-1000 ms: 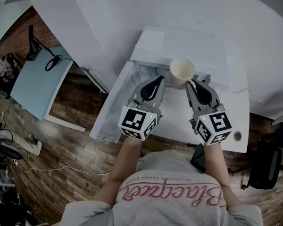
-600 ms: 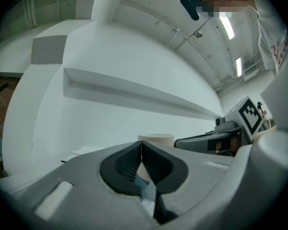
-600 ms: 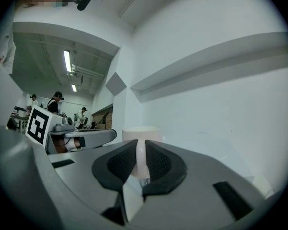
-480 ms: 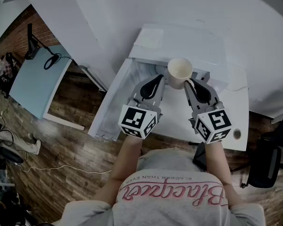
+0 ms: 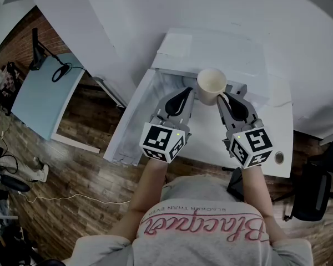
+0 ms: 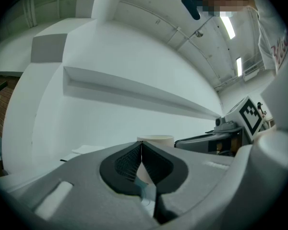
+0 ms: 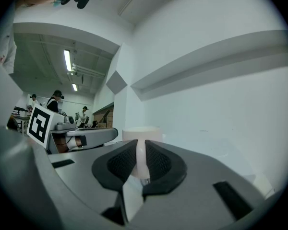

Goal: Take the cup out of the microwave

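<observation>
- Right gripper (image 5: pixel 226 100) is on the cream cup (image 5: pixel 212 83): in the right gripper view its dark pads (image 7: pixel 156 162) pinch a narrow pale strip of the cup (image 7: pixel 141 133), which looks like the handle (that is my reading of it), and the cup's body rises just beyond the tips.
- Left gripper (image 5: pixel 186 96) has its jaws together. In the left gripper view the ribbed pads (image 6: pixel 129 159) meet at the tip with nothing between them, and the cup (image 6: pixel 156 139) shows just past them.
- From the head view the cup stands upright, mouth up, right at the front of the white microwave (image 5: pixel 211 49), between the two gripper tips. From above I cannot tell whether its base rests on anything.
- The microwave's door (image 5: pixel 130 126) hangs open on the left side.
- Both grippers point away from the person towards the microwave, side by side, with their marker cubes (image 5: pixel 162 143) nearest the body.
- The microwave sits on a white table (image 5: pixel 277 126).
</observation>
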{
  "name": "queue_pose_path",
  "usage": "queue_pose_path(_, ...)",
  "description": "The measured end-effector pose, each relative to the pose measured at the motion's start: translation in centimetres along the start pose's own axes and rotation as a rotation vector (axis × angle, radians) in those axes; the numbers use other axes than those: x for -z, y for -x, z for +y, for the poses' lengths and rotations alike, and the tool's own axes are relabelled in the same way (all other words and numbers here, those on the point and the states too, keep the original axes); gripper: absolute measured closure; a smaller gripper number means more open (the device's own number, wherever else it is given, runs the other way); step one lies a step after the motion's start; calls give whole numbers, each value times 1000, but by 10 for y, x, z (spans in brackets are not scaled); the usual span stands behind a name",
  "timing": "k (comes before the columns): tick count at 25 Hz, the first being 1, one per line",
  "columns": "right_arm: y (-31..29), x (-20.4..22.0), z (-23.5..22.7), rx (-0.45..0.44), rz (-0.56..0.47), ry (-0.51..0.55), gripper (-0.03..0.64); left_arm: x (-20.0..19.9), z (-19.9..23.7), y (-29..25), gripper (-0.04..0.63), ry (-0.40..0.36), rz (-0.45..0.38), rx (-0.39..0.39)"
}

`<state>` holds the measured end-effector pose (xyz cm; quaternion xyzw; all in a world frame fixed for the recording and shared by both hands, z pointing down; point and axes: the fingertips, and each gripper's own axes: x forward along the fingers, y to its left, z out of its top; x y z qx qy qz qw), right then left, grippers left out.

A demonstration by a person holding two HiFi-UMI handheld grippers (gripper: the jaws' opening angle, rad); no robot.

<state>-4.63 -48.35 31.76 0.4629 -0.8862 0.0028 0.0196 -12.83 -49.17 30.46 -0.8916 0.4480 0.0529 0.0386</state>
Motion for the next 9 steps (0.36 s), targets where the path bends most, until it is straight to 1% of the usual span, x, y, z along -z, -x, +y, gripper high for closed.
queue_pose_path(9, -3, 2, 1, -6, 7, -9, 563, 1, 3, -1, 589, 6, 7, -3)
